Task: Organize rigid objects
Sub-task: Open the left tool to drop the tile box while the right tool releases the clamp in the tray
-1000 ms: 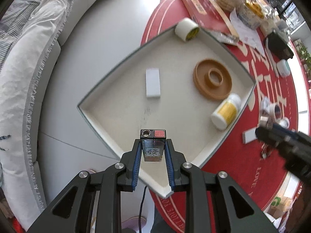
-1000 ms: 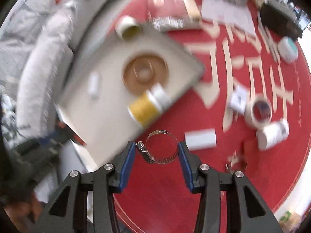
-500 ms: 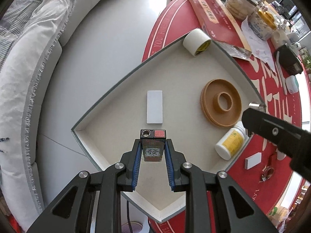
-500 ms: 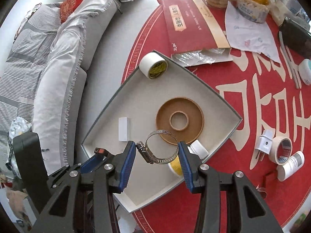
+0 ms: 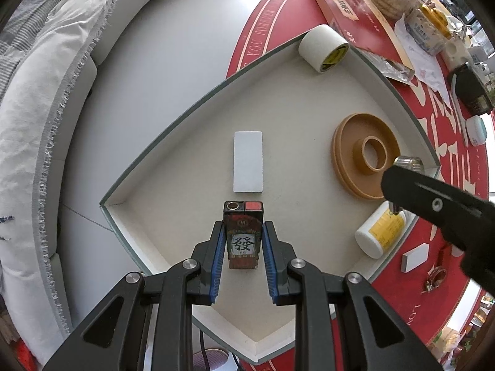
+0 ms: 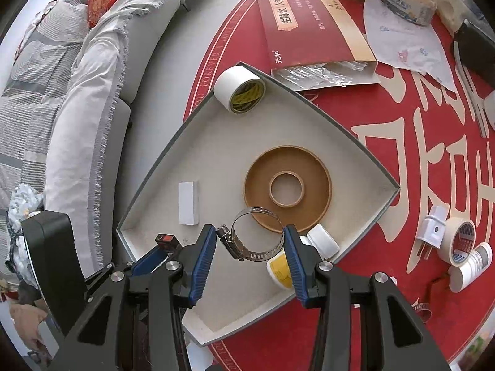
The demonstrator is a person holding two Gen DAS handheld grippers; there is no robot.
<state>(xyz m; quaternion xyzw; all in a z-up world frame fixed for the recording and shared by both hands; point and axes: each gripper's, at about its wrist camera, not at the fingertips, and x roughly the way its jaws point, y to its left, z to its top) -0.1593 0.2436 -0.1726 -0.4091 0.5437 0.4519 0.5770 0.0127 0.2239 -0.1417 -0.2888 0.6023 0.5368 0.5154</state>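
Observation:
My left gripper (image 5: 243, 247) is shut on a dark lighter (image 5: 243, 235) with a red button, pointing down over the near corner of the white tray (image 5: 173, 130). My right gripper (image 6: 250, 241) is shut on a metal hose clamp (image 6: 255, 236) and hangs over the tray's near right part. In the tray lie a white block (image 5: 248, 165), a brown ring-shaped dish (image 5: 365, 168), a white tape roll (image 5: 323, 48) and a white bottle with a yellow label (image 5: 380, 230). The left gripper shows at the lower left of the right wrist view, the lighter (image 6: 167, 241) in it.
The tray rests on a round red table (image 6: 417, 142). Right of the tray lie a white plug (image 6: 434, 230), a tape roll (image 6: 461, 241), a white bottle (image 6: 471, 266) and another hose clamp (image 5: 434, 276). A red box (image 6: 312, 21) and jars stand behind. A grey sofa (image 5: 46, 108) is at the left.
Both grippers have moved in over the tray, and the tray looks larger and nearer. The left one has sunk a little with the lighter. Both grips are unchanged.

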